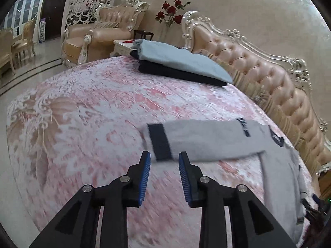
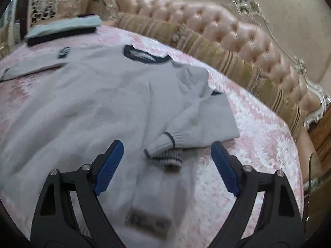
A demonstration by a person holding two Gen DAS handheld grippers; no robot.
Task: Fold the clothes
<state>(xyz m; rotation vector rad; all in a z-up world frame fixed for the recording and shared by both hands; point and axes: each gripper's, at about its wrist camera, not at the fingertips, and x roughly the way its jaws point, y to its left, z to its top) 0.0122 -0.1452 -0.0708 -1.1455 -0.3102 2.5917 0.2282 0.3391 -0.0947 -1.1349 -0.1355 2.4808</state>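
A grey knit sweater (image 2: 82, 103) with a dark collar (image 2: 144, 56) lies flat on the pink bedspread (image 1: 82, 103). In the left wrist view one sleeve (image 1: 206, 140) stretches out to the left and ends in a dark cuff (image 1: 160, 142). My left gripper (image 1: 164, 156) is open, its blue pads (image 1: 145, 171) just short of that cuff and not pressing on it. In the right wrist view the other sleeve is folded back over the body, and its ribbed cuff (image 2: 163, 150) lies below my right gripper (image 2: 167, 144). That gripper is wide open and holds nothing.
A stack of folded clothes (image 1: 182, 64), light blue on navy, sits at the far side of the bed. Striped bolster pillows (image 2: 206, 47) line the tufted headboard (image 1: 269, 82). An armchair (image 1: 99, 37), a bedside table (image 1: 122, 45) and red roses (image 1: 171, 12) stand beyond.
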